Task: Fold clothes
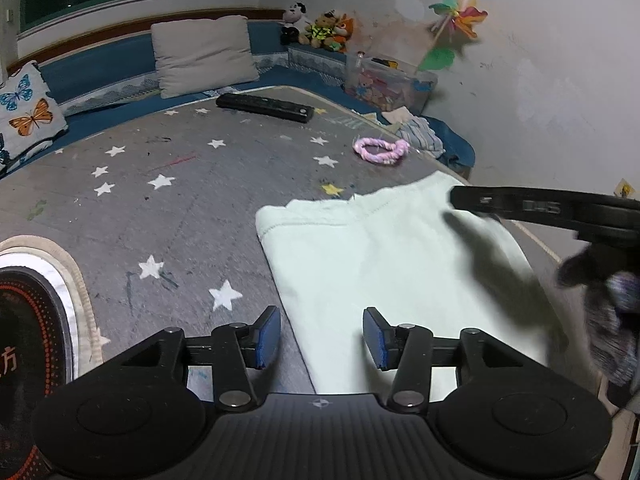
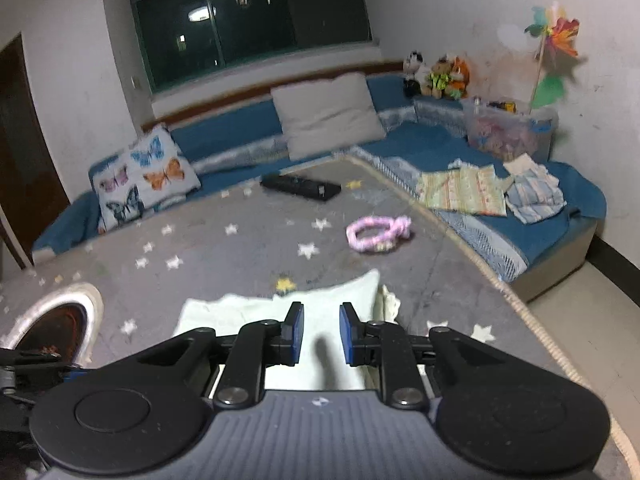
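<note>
Presently noted: pale green garment [image 1: 384, 264] lying flat on star-patterned rug [image 1: 168, 200], lower centre-right of frame. Left gripper [image 1: 322, 338] parted, empty, over its near edge. Right gripper [image 2: 321, 334] narrowly parted, clasping nothing.

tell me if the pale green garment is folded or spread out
Folded: the pale green garment lies as a compact rectangle with a doubled edge on the star rug.
</note>
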`<state>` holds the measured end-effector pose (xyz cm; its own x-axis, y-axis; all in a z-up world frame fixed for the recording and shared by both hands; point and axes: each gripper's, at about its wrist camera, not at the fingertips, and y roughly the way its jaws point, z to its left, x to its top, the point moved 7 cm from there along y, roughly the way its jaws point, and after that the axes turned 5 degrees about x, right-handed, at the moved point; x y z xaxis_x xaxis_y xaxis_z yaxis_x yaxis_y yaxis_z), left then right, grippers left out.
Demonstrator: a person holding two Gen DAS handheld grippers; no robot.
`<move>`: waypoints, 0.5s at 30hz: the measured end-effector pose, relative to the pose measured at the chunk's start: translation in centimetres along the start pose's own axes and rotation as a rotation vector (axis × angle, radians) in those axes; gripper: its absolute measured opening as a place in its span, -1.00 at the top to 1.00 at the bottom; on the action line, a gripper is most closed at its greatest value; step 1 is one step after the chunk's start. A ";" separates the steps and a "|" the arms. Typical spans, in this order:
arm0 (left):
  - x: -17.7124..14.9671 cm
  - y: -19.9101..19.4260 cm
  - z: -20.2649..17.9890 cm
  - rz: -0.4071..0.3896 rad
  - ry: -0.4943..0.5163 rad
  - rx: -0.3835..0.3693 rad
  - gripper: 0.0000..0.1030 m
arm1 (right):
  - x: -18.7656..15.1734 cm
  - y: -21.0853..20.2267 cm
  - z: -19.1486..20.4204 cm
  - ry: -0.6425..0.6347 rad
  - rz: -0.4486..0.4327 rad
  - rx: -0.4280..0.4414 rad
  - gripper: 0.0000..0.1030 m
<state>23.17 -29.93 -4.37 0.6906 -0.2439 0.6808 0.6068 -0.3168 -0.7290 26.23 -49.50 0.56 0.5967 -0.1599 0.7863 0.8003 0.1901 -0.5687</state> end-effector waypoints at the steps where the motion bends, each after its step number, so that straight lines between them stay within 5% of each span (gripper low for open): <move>1: -0.2 -0.1 0.1 0.002 0.003 0.000 0.04 | -0.2 0.6 -0.1 0.008 0.013 -0.003 0.63; 8: -0.8 -0.7 1.2 0.019 -0.002 0.021 -0.12 | -1.2 4.4 -1.1 -0.020 0.088 -0.056 0.61; 15: -1.8 -2.0 2.4 0.022 0.002 0.048 -0.45 | -1.9 1.8 0.6 -0.089 0.108 -0.047 0.42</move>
<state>21.69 -26.71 -4.31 0.7031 -0.2520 0.6649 0.6098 -0.2674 -0.7461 26.51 -48.26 -1.77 0.6739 -0.0540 0.7368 0.7346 0.1553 -0.6605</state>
